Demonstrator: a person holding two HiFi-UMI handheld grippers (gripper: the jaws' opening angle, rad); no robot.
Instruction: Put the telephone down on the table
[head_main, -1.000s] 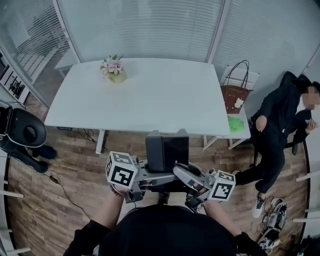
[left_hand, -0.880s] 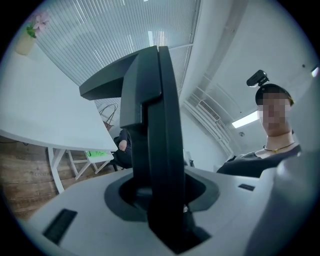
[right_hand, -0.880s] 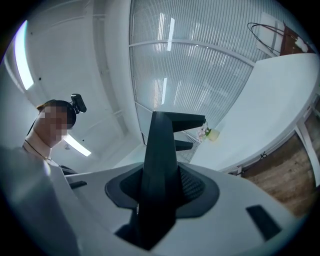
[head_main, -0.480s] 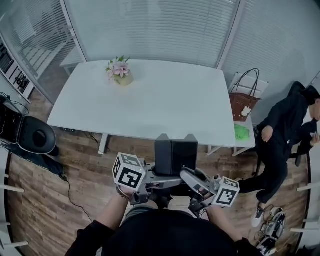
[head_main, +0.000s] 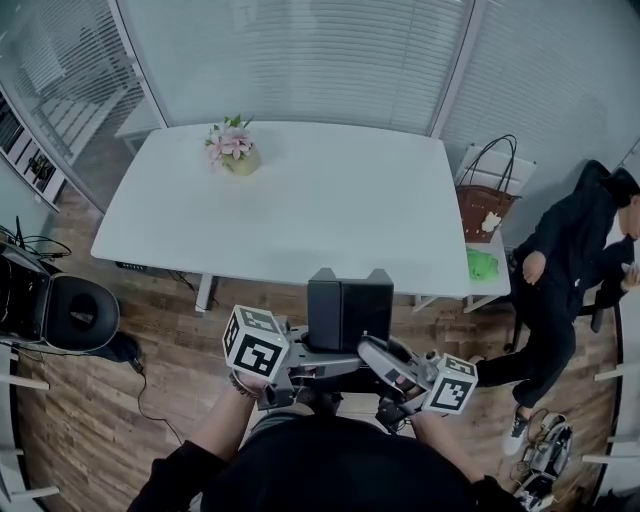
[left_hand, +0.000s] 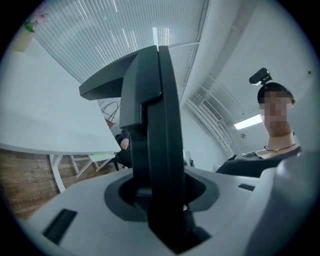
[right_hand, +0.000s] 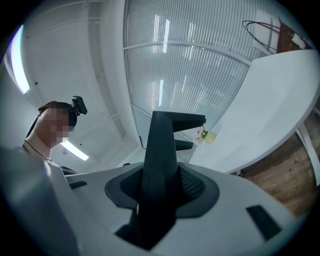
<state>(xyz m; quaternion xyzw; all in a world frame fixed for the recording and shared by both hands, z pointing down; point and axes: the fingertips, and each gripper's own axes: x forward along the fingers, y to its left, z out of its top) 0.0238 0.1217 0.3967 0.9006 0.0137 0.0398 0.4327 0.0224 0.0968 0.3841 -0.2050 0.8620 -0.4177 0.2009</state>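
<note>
No text, label, brand name or number can be read in any view. Only coded signs are shown: black-and-white square markers are carried on the faces of the left cube (head_main: 256, 343), at about 7 o'clock in the head view, and of the right cube (head_main: 450, 383), at about 5 o'clock. These patterns are made of blocks alone, and no letter or digit can be made out in them.
</note>
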